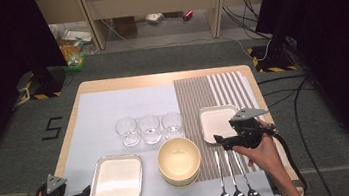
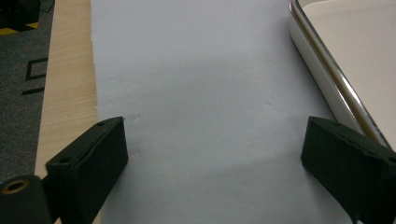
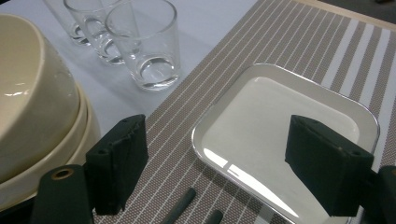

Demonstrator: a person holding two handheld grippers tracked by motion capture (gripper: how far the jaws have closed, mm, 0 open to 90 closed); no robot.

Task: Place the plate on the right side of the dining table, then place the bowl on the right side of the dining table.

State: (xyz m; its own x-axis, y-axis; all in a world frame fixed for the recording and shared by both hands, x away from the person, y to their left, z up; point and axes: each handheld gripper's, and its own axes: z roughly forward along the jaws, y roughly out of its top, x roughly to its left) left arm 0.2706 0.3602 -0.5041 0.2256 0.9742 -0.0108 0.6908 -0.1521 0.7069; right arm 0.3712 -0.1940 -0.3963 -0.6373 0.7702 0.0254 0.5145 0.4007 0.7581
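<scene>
A wooden table (image 1: 72, 121) stands on grey carpet, most of its top covered by a white sheet (image 1: 113, 108), with a striped brown mat (image 1: 197, 95) laid over the right part. Black curtains hang at both sides of the room, a pale bench runs along the back wall with cables and clutter under it, and a "5" is taped on the floor left of the table.

The right gripper (image 1: 218, 140) hovers over the mat with its jaws wide apart and nothing between them; in the right gripper view they frame the near edge of the small plate (image 3: 280, 116), which lies flat on the mat. 3 spoons (image 1: 234, 181) lie side by side just in front of that plate, bowls toward the person. Stacked bowls (image 1: 179, 162) sit left of them at the mat's edge, and 3 glasses (image 1: 149, 128) stand in a row behind.

The left gripper (image 1: 84, 193) rests low at the table's near left corner, jaws wide and empty, just beside the large tray (image 1: 117, 179).
</scene>
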